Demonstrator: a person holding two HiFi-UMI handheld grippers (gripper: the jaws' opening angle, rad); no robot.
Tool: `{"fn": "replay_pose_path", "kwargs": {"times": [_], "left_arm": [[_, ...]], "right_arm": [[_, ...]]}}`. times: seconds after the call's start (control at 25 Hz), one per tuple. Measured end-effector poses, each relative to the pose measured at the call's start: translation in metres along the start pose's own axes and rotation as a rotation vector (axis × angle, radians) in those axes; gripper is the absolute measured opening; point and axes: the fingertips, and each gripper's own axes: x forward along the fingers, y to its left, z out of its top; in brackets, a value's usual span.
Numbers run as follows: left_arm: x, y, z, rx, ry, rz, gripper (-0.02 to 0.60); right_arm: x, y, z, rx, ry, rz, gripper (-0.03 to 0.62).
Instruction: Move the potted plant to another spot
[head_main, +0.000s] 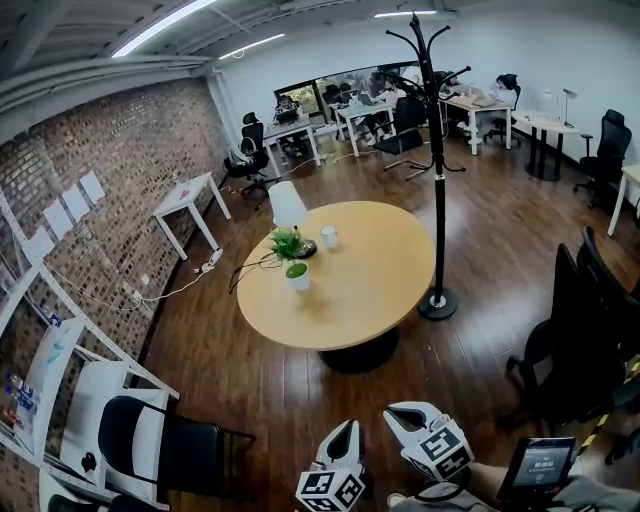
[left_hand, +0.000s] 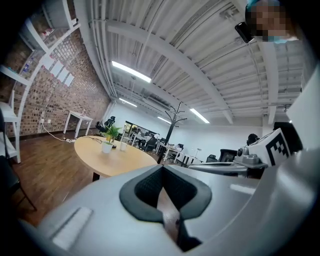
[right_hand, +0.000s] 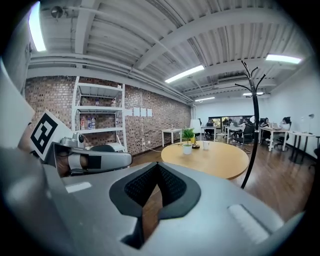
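One round wooden table (head_main: 350, 290) stands on the dark plank floor, well ahead of you. A black coat stand (head_main: 437, 170) rises just beside the table's right side. Both grippers sit low and near you, well apart from the table. Your left gripper (head_main: 348, 428) has its jaws pressed together with nothing between the pads. Your right gripper (head_main: 398, 413) is likewise fully closed and empty. The potted plant (head_main: 297, 275), green leaves in a white pot, stands upright on the table's left part, near the edge. A white cup (head_main: 329, 236) stands farther back on the tabletop, apart from the pot.
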Motion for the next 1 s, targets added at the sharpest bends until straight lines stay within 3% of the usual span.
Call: {"fn": "replay_pose_path", "kwargs": {"times": [0.56, 1.0], "left_arm": [[0.028, 0.052, 0.017, -0.019, -0.034, 0.023, -0.010], [0.130, 0.111, 0.038, -0.029, -0.014, 0.081, -0.010]], "right_arm": [[0.061, -0.012, 0.022, -0.010, -0.031, 0.016, 0.008], [0.148, -0.088, 0.038, 0.007, -0.026, 0.062, 0.008]]}}
